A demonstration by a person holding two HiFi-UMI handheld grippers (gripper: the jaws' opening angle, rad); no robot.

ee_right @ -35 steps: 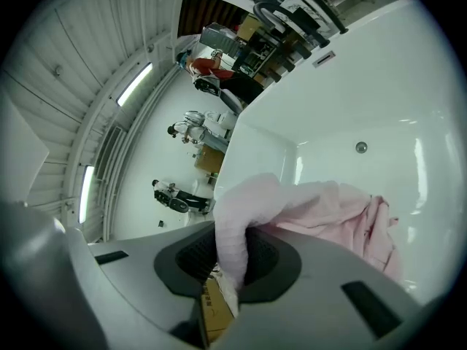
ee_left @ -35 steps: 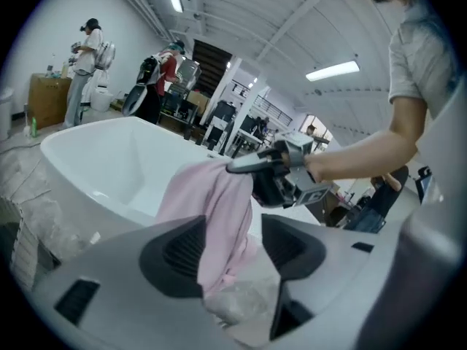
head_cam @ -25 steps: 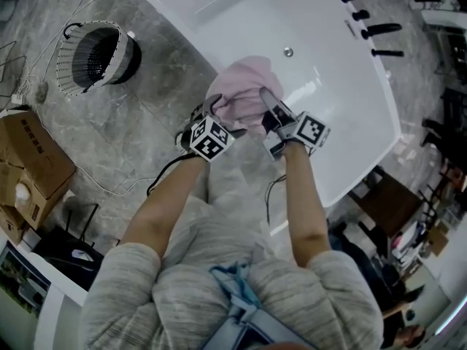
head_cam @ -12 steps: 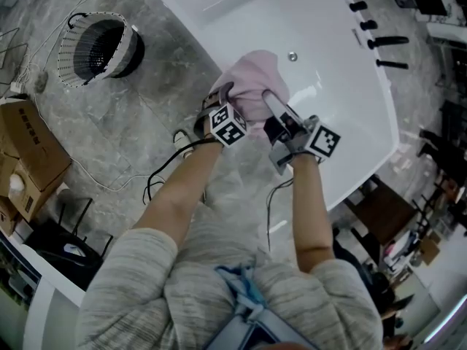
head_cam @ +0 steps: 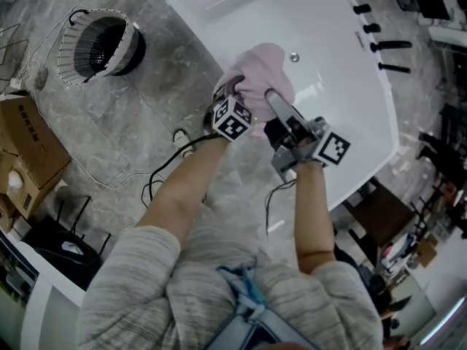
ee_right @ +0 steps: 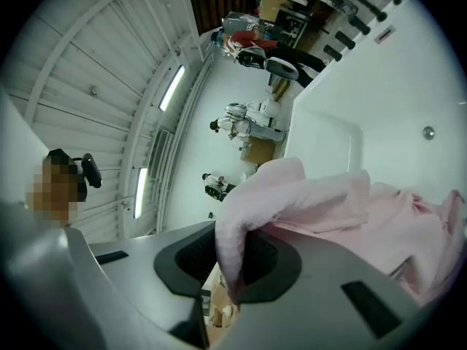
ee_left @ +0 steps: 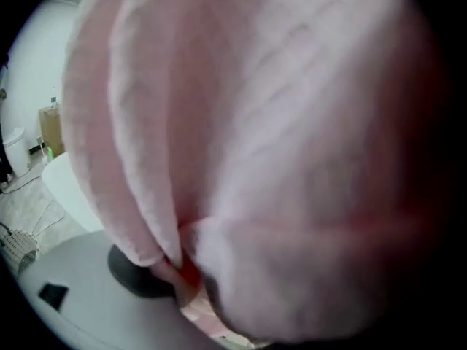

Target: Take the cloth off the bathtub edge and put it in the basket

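Note:
A pink cloth (head_cam: 259,75) lies bunched on the near edge of the white bathtub (head_cam: 343,71). My left gripper (head_cam: 232,95) is pushed into the cloth's left side. In the left gripper view the cloth (ee_left: 255,122) covers almost everything; the jaws stand wide and are closing with cloth between them, and only one dark pad (ee_left: 135,275) shows. My right gripper (head_cam: 271,99) is at the cloth's right side. In the right gripper view it (ee_right: 233,268) is shut on a fold of the cloth (ee_right: 328,203). The basket (head_cam: 98,46) stands on the floor at the far left.
Black tap fittings (head_cam: 387,46) line the tub's far rim, and a drain (head_cam: 294,57) sits just beyond the cloth. Cardboard boxes (head_cam: 29,152) stand at the left. A cable (head_cam: 131,184) trails over the marble floor between the basket and me.
Both grippers have moved forward onto the cloth. The left one has pushed deeper into its left side, and the cloth is bunched higher.

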